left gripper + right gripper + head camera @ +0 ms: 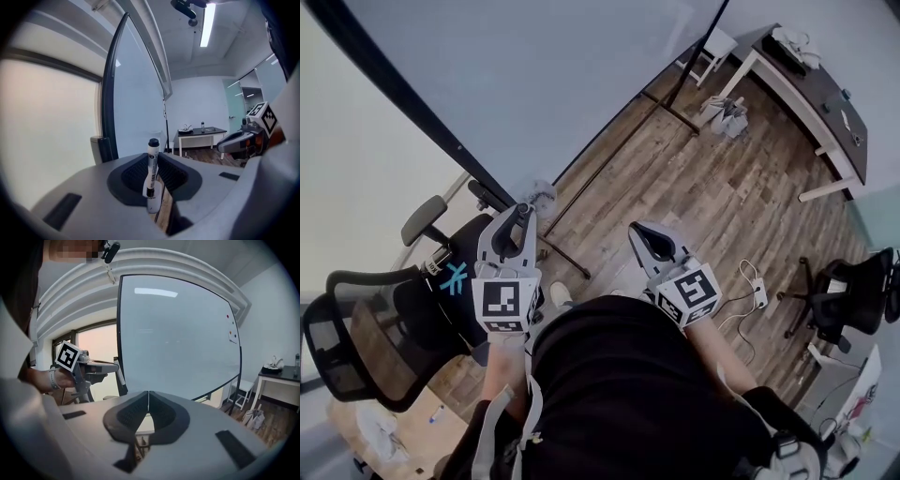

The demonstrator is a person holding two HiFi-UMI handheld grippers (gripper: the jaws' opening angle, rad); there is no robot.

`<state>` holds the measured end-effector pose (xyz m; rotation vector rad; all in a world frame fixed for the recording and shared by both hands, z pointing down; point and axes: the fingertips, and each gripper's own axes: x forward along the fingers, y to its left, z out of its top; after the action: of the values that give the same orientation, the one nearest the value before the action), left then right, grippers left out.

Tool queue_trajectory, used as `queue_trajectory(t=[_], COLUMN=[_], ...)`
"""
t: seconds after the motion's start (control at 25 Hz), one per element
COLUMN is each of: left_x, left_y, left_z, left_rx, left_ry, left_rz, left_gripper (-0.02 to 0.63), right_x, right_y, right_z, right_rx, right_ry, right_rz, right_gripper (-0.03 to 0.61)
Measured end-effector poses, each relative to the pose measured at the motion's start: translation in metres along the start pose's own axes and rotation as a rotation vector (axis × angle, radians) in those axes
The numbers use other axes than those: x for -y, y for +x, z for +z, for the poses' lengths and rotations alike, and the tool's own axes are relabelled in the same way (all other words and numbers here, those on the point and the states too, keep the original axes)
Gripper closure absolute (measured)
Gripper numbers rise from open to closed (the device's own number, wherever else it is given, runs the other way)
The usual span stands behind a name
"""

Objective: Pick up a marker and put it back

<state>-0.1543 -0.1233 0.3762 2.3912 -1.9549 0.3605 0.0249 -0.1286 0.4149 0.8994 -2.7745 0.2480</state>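
The left gripper (523, 214) is clenched on a whiteboard marker (152, 164), which stands upright between its jaws with the black cap up. The marker's lower end is hidden behind the jaws. To its right, the right gripper (148, 397) is closed, jaws touching with nothing between them, and faces a whiteboard (178, 333).
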Motion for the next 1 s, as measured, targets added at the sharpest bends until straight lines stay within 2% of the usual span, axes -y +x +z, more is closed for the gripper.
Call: queue_trajectory(t=[0.44,1.0], left_x=[-0.003,0.006], left_y=[0.032,0.046], left_z=[-0.018,-0.060], left_rx=[-0.029,-0.116], left_ry=[-0.005,-0.030], left_rz=[-0.026,-0.065], left_gripper=[0.541,0.541], right_x=[0.021,0.022], right_y=[-0.018,-0.028], right_z=[-0.009,-0.025], right_rx=[-0.010,-0.046], right_ry=[0.030,0.060], right_rz=[-0.115,-0.165], right_gripper=[0.563,0.563])
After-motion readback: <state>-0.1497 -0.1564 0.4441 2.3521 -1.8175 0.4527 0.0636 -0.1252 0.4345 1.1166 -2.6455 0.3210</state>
